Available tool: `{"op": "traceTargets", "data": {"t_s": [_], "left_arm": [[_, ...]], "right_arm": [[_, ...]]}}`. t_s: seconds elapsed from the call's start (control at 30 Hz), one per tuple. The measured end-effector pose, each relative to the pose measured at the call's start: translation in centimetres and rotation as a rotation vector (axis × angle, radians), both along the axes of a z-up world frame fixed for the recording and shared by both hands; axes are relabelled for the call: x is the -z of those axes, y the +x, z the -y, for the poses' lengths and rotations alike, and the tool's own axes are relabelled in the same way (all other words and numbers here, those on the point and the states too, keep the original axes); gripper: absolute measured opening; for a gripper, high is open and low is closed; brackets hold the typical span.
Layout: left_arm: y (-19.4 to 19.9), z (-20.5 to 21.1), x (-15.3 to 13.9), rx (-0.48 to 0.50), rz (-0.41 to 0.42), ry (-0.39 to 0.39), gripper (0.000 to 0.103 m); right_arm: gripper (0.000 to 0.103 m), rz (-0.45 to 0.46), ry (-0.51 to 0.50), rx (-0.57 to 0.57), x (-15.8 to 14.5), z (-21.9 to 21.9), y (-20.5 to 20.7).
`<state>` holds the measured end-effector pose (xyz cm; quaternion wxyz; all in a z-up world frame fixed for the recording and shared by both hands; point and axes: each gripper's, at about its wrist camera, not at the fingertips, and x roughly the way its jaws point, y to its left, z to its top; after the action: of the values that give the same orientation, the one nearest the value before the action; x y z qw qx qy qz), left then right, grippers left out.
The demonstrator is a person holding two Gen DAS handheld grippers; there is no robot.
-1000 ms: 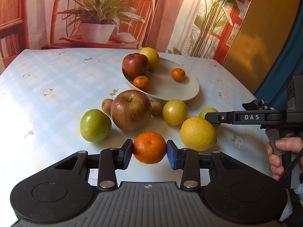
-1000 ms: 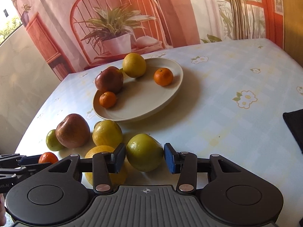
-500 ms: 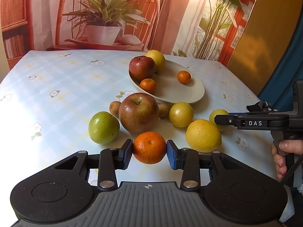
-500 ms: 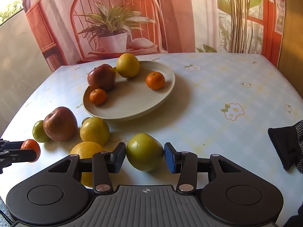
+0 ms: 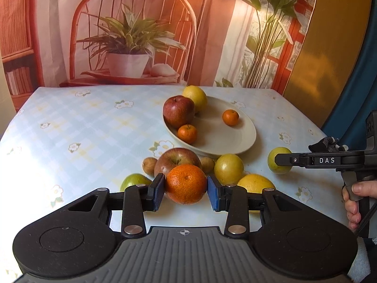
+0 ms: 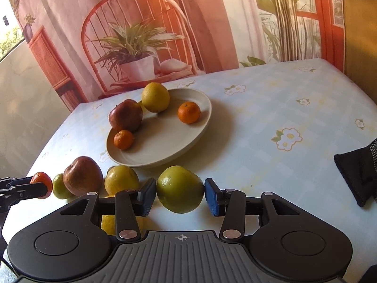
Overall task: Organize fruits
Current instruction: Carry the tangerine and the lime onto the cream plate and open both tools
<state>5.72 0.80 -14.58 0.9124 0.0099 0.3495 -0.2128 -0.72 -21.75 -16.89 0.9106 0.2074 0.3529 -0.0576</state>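
The left claw [image 5: 186,191] clamps an orange mandarin [image 5: 186,184] just in front of the fruit scattered on the flowered bench [image 5: 82,127], while the right claw [image 6: 180,197] grips a green fruit [image 6: 180,188] near the white plate [image 6: 188,141], which holds an apple, a lemon and two mandarins.

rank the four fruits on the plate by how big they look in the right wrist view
1. red apple
2. yellow citrus, close to the apple in size and farther back, so unsure
3. orange on the right
4. small orange at the front, smallest though nearest
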Motion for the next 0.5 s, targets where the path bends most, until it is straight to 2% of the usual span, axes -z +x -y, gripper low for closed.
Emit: {"op": "traceTargets", "data": {"t_s": [0.27, 0.5], "left_arm": [[2.3, 0.7, -3.0, 0.020, 0.078, 0.011, 0.041], [5.7, 3.1, -5.3, 0.078, 0.139, 0.016, 0.041]], "right_arm": [[0.041, 0.058, -0.056, -0.017, -3.0, 1.9, 1.6], [0.041, 0.083, -0.113, -0.058, -4.6, 3.7, 4.9]]}}
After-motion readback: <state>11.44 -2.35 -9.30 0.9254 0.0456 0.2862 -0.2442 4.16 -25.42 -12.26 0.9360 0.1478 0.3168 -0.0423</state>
